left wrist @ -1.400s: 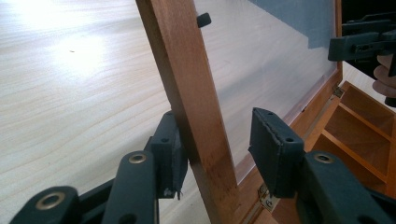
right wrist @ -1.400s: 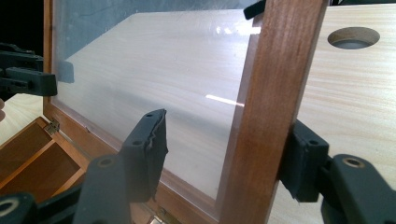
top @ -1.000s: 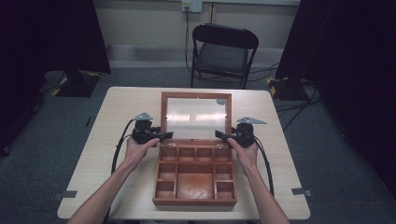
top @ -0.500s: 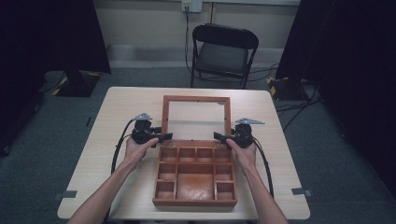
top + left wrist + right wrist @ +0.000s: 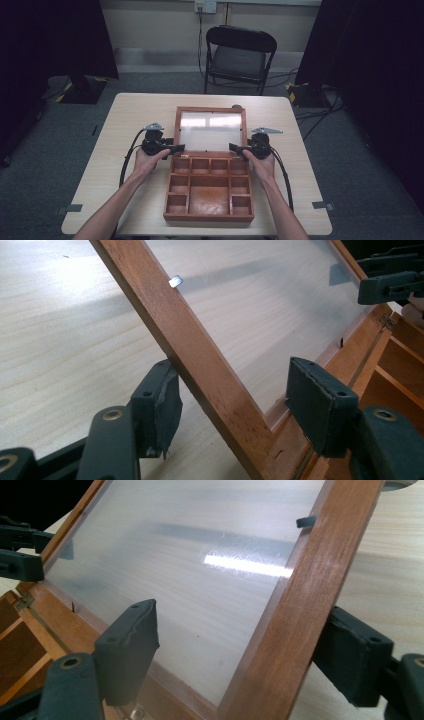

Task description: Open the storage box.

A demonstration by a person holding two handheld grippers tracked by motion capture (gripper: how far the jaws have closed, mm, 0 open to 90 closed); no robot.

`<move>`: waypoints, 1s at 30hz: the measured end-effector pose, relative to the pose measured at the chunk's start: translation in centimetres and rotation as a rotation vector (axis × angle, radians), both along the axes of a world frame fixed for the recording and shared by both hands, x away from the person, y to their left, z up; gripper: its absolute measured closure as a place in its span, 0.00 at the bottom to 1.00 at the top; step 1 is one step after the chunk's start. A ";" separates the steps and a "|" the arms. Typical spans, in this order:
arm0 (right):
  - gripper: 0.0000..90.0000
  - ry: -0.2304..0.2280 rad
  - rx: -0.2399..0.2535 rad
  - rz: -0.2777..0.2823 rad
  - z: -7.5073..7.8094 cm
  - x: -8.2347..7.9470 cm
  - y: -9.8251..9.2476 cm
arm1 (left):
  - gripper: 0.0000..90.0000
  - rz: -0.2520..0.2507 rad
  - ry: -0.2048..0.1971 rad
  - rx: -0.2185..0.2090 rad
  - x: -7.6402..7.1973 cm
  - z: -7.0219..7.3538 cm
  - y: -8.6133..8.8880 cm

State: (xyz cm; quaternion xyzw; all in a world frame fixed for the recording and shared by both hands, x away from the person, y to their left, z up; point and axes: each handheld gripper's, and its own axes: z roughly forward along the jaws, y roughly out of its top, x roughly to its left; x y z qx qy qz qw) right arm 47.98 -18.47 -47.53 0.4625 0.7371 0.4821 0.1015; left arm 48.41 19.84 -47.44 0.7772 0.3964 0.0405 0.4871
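A pale wooden table (image 5: 125, 150) carries a brown wooden compartment box (image 5: 209, 192), its glass-paned lid (image 5: 210, 131) tilted back. The left gripper (image 5: 175, 148) straddles the lid's left rail, jaws wide; the right gripper (image 5: 235, 148) straddles the right rail likewise, seemingly not clamping.

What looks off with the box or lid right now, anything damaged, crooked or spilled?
Nothing stands out. The wooden box sits square on the table, compartments bare, its glass lid open and intact, each side rail between open jaws.
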 end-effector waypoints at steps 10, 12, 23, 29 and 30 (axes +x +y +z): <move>0.22 0.012 0.001 -0.009 -0.3 0.0 0.0 | 0.41 0.006 0.017 -0.010 0.0 -0.3 0.2; 0.21 0.017 -0.004 -0.014 -0.4 0.1 -0.1 | 0.40 0.012 0.027 -0.001 0.1 -0.4 0.3; 0.23 0.019 -0.033 -0.016 -0.5 -0.1 -0.9 | 0.40 0.045 0.061 -0.043 0.4 -0.9 0.9; 0.23 0.010 -0.028 -0.019 0.0 -0.4 -1.4 | 0.38 0.042 0.038 -0.021 0.1 -0.5 1.1; 0.23 0.012 -0.027 -0.019 0.0 -0.5 -1.6 | 0.38 0.042 0.037 -0.020 -0.1 -0.4 1.1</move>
